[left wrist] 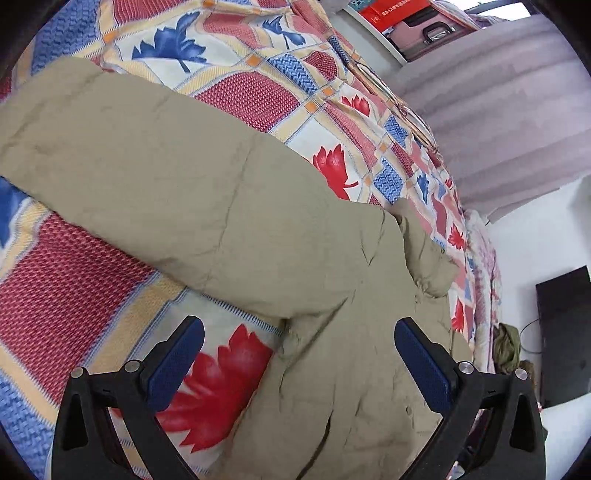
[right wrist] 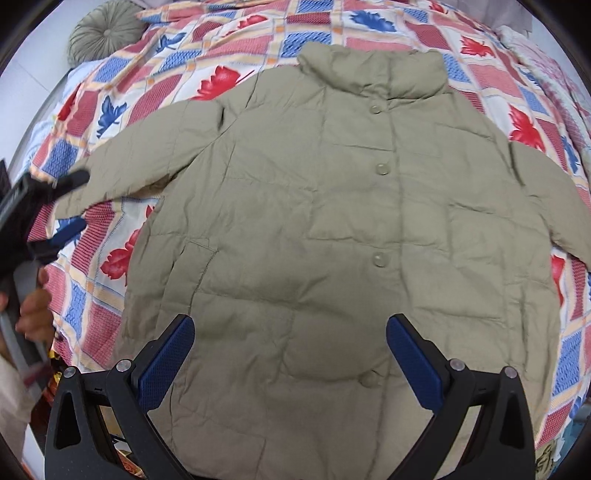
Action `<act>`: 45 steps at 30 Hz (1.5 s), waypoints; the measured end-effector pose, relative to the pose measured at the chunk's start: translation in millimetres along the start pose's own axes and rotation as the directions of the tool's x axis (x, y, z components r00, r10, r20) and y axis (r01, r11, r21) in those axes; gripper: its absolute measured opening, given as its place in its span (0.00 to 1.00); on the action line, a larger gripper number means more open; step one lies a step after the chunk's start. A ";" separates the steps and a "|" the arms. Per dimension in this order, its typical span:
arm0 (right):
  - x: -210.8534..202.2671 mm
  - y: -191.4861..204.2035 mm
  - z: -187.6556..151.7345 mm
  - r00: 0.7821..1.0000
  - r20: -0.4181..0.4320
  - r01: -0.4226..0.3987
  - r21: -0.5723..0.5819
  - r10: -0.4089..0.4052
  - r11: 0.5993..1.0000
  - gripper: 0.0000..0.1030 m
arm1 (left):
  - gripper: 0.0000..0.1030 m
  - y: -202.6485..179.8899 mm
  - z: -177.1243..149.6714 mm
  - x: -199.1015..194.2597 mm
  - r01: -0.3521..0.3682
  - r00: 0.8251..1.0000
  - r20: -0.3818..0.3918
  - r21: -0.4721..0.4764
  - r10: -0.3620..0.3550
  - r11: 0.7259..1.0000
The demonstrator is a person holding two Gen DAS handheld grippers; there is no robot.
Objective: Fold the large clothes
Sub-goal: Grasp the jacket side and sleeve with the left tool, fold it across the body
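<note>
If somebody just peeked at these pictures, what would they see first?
First, the big khaki puffer jacket, spread flat and buttoned in the middle of the bed. Next, the bright bedspread under it, patterned with red and blue leaves. In the far left corner sits a round green cushion, and both grippers' blue fingers gape open over the jacket.

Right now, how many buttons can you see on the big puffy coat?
4 buttons run down the front of the coat: one just below the collar, one on the chest, one at the middle, one near the hem. Folds may hide others.
</note>
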State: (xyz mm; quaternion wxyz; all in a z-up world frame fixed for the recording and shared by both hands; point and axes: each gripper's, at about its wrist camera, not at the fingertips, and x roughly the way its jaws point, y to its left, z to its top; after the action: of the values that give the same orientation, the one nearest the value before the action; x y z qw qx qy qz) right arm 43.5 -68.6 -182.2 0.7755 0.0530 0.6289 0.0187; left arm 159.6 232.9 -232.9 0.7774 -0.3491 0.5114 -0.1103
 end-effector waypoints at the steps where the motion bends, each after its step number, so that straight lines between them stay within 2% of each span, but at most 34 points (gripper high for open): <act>1: 7.0 2.3 1.6 1.000 -0.001 -0.001 -0.002 0.001 1.000 1.00 | 1.00 5.2 4.9 11.4 0.016 1.000 -0.009 -0.020 -0.017 1.000; 3: 17.1 5.9 5.9 1.000 0.003 -0.003 -0.005 0.003 1.000 1.00 | 1.00 13.7 11.4 28.2 0.035 0.999 -0.021 -0.050 -0.036 0.998; 6: 27.6 12.4 15.2 1.000 0.023 -0.009 -0.012 0.009 1.000 1.00 | 1.00 23.9 22.5 39.4 0.025 1.000 -0.015 -0.064 -0.026 0.998; 11: 39.7 21.0 42.2 0.998 0.059 -0.022 -0.016 0.023 1.000 1.00 | 1.00 47.1 62.9 20.3 -0.007 0.994 0.108 -0.080 0.016 0.997; 14: 47.2 25.5 61.6 0.996 0.083 -0.040 -0.002 0.040 0.999 1.00 | 1.00 70.5 93.9 9.7 -0.072 0.979 0.184 -0.113 0.092 0.991; 17: 54.4 31.5 83.0 0.990 0.109 -0.087 0.019 0.084 0.996 1.00 | 0.99 92.3 117.8 10.0 -0.216 0.946 0.216 -0.134 0.242 0.967; 19: 59.5 34.2 97.5 0.982 0.122 -0.150 0.050 0.143 0.987 1.00 | 0.86 106.6 127.3 13.5 -0.277 0.930 0.201 -0.160 0.306 0.947; 20: 62.4 35.9 105.0 0.977 0.132 -0.180 0.067 0.170 0.981 1.00 | 0.69 111.8 130.1 14.9 -0.290 0.927 0.195 -0.168 0.320 0.942; 21: 65.0 38.3 112.6 0.972 0.144 -0.199 0.081 0.186 0.977 1.00 | 0.47 114.4 132.1 15.4 -0.306 0.922 0.193 -0.166 0.336 0.937; 22: 67.1 41.3 118.6 0.968 0.154 -0.214 0.089 0.199 0.973 1.00 | 0.32 115.2 133.6 15.8 -0.309 0.923 0.192 -0.152 0.335 0.939; 23: 69.4 45.2 125.2 0.962 0.164 -0.235 0.094 0.218 0.967 1.00 | 0.11 114.4 135.0 15.6 -0.300 0.929 0.184 -0.133 0.321 0.944; 24: 71.7 48.7 130.3 0.957 0.173 -0.253 0.098 0.234 0.962 0.90 | 0.11 110.6 135.9 13.2 -0.318 0.925 0.182 -0.117 0.335 0.941; 25: 75.0 52.9 135.2 0.952 0.174 -0.272 0.097 0.253 0.957 0.56 | 0.11 102.4 136.3 9.8 -0.355 0.910 0.197 -0.087 0.366 0.931; 27: 89.6 60.9 144.6 0.956 0.136 -0.274 0.114 0.258 0.955 0.07 | 0.08 78.0 132.2 -2.3 -0.410 0.884 0.249 0.002 0.397 0.912; 30: 104.9 66.5 148.4 0.944 0.139 -0.316 0.133 0.298 0.939 0.07 | 0.08 38.6 120.6 -25.8 -0.437 0.866 0.324 0.120 0.381 0.892; 32: 116.7 70.5 147.1 0.931 0.132 -0.356 0.136 0.339 0.925 0.07 | 0.08 11.2 113.8 -40.6 -0.429 0.867 0.359 0.189 0.344 0.883; 34: 132.0 73.8 144.9 0.913 0.104 -0.407 0.157 0.395 0.900 0.07 | 0.08 -17.7 109.3 -50.0 -0.403 0.877 0.379 0.250 0.295 0.880; 37: 151.1 75.0 141.0 0.900 0.085 -0.436 0.195 0.427 0.879 0.07 | 0.08 -66.4 99.2 -50.6 -0.352 0.900 0.381 0.346 0.212 0.870; 41: 161.5 74.1 141.1 0.889 0.055 -0.455 0.212 0.454 0.865 0.06 | 0.08 -137.2 76.0 -33.4 -0.262 0.934 0.342 0.466 0.101 0.845; 43: 156.3 70.6 140.7 0.876 0.034 -0.476 0.218 0.481 0.852 0.06 | 0.08 -170.7 62.3 -17.7 -0.228 0.947 0.315 0.518 0.064 0.825; 45: 146.5 58.1 132.3 0.861 0.031 -0.500 0.237 0.508 0.833 0.06 | 0.08 -205.7 44.0 5.3 -0.215 0.957 0.286 0.578 0.051 0.787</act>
State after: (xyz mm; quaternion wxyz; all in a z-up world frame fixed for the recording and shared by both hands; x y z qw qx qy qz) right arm 205.6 -4.6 -291.8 0.7205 0.3087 0.6030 0.1480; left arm 238.5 98.4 -91.5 0.9128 -0.0574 0.3687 -0.1662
